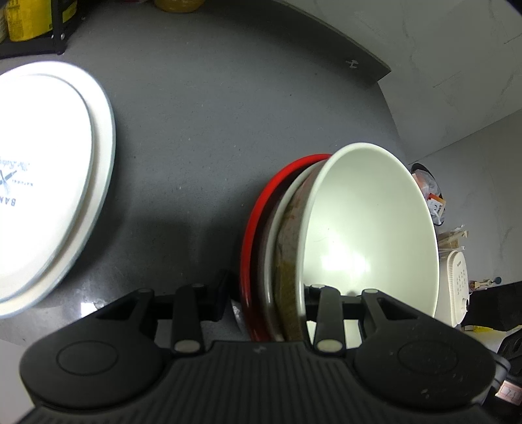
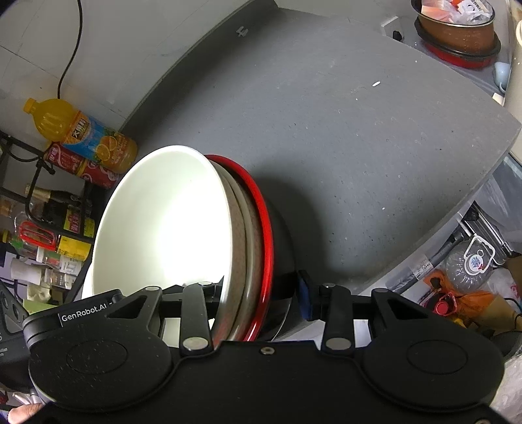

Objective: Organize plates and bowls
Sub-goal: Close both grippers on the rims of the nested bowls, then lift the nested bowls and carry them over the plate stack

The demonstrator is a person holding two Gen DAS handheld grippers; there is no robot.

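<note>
A nested stack stands on edge between both grippers: a white bowl [image 1: 368, 228] [image 2: 163, 228], a brown speckled bowl [image 1: 287, 248] [image 2: 239, 254] behind it, and a red plate [image 1: 257, 221] [image 2: 266, 228] at the back. My left gripper [image 1: 267, 296] has its jaws around the stack's lower rim. My right gripper [image 2: 261, 293] has its jaws around the same stack from the other side. The stack sits over the grey countertop [image 1: 202, 130] [image 2: 342, 146]. A white plate stack [image 1: 49, 182] with printed lettering lies at the left.
A black rack [image 2: 39, 202] with bottles, cans and an orange juice bottle [image 2: 84, 130] stands at the left. A brown pot [image 2: 456, 29] on a red base sits at the back right. The counter edge [image 2: 456, 221] runs at the right, clutter below it.
</note>
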